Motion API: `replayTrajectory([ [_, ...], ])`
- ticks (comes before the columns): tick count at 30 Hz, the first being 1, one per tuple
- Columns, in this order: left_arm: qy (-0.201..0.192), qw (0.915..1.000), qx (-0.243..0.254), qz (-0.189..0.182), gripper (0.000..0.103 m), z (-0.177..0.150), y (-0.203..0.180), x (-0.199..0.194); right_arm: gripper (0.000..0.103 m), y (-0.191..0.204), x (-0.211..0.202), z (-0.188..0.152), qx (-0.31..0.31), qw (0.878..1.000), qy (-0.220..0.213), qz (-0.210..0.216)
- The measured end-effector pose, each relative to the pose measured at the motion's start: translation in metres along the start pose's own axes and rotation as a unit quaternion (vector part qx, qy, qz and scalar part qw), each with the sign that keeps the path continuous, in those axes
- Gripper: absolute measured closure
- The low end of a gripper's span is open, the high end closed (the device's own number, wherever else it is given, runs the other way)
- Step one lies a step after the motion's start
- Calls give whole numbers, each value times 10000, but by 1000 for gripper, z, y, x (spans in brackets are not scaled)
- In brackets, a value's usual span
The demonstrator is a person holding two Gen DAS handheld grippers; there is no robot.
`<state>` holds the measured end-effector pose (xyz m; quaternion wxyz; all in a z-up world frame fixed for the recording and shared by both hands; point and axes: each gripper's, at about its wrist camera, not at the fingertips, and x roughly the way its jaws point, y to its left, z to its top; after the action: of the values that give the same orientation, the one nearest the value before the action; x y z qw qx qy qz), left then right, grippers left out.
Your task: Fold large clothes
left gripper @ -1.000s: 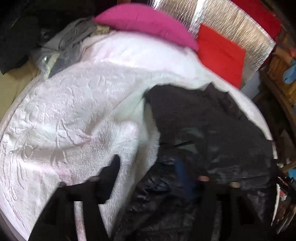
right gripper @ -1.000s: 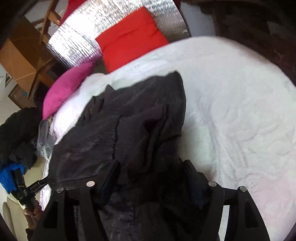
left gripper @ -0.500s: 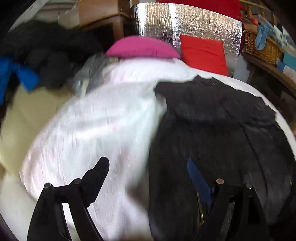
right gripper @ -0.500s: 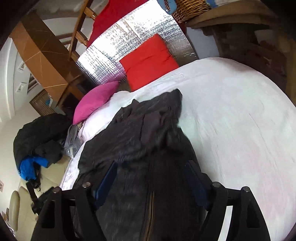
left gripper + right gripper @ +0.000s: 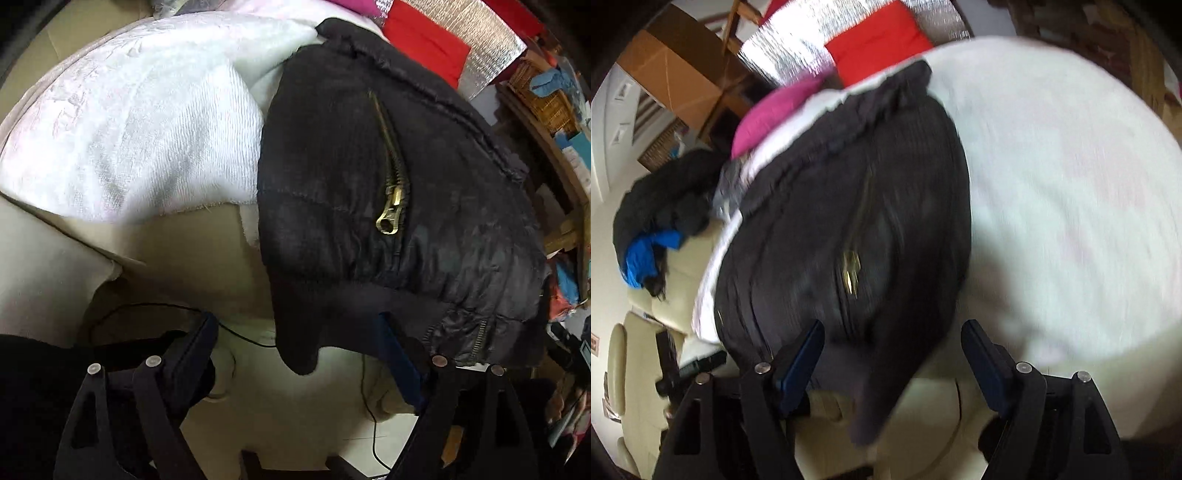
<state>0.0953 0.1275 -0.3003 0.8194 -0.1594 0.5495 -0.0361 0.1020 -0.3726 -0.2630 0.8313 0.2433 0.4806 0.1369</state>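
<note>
A black puffer jacket [image 5: 369, 184] with a brass zipper pull [image 5: 390, 216] lies on the white bedspread [image 5: 129, 122], its ribbed hem [image 5: 306, 325] hanging over the bed's near edge. My left gripper [image 5: 295, 350] is open, low by the hanging hem, with the hem between the fingers but not clamped. In the right wrist view the same jacket [image 5: 849, 221] drapes over the edge of the bedspread [image 5: 1071, 184]. My right gripper [image 5: 892, 358] is open, with the hem tip [image 5: 866, 406] hanging between its fingers.
A pink pillow [image 5: 775, 110] and a red cushion [image 5: 879, 40] lie at the head of the bed before a silver foil panel [image 5: 783, 48]. A pile of dark and blue clothes [image 5: 653, 221] sits left. Thin cables [image 5: 236, 332] cross the floor below. Wicker baskets and shelves [image 5: 543, 99] stand right.
Both grippers have pulled back and down to the bed's near edge. The jacket now lies flatter, zipper side up, its hem hanging over the edge. Both views tilted down toward the floor.
</note>
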Motion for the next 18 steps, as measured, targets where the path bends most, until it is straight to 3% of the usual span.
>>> replayTrajectory([
  [3,55,9999,29,-112,17,-2,0,7,23,-2,17,-9,18,9992,377,-88],
  [4,66,9998,54,-159,29,-3,0,8,23,-1,23,-12,0,9988,471,-150],
  [5,73,9997,81,-204,54,-4,0,9,23,0,32,-12,-20,9981,579,-191],
  [7,172,9992,152,-314,73,-7,-1,13,24,2,46,-15,19,9970,743,-238],
  [8,168,9993,170,-286,73,-9,-1,13,24,3,52,-16,68,9966,789,-235],
  [10,200,9991,140,-344,73,-11,1,12,35,6,61,-18,200,9964,804,-201],
  [11,209,9990,107,-372,66,-10,2,14,48,9,63,-20,181,9959,854,-223],
  [12,235,9988,62,-417,57,-10,4,14,51,13,64,-21,105,9953,917,-277],
  [13,302,9988,7,-393,29,-8,7,18,51,18,63,-22,47,9953,900,-355],
  [14,307,9991,-58,-292,18,-2,12,22,51,19,61,-23,25,9956,861,-366],
  [18,284,9990,-70,-325,18,0,19,25,49,7,65,-22,378,9953,847,-286],
])
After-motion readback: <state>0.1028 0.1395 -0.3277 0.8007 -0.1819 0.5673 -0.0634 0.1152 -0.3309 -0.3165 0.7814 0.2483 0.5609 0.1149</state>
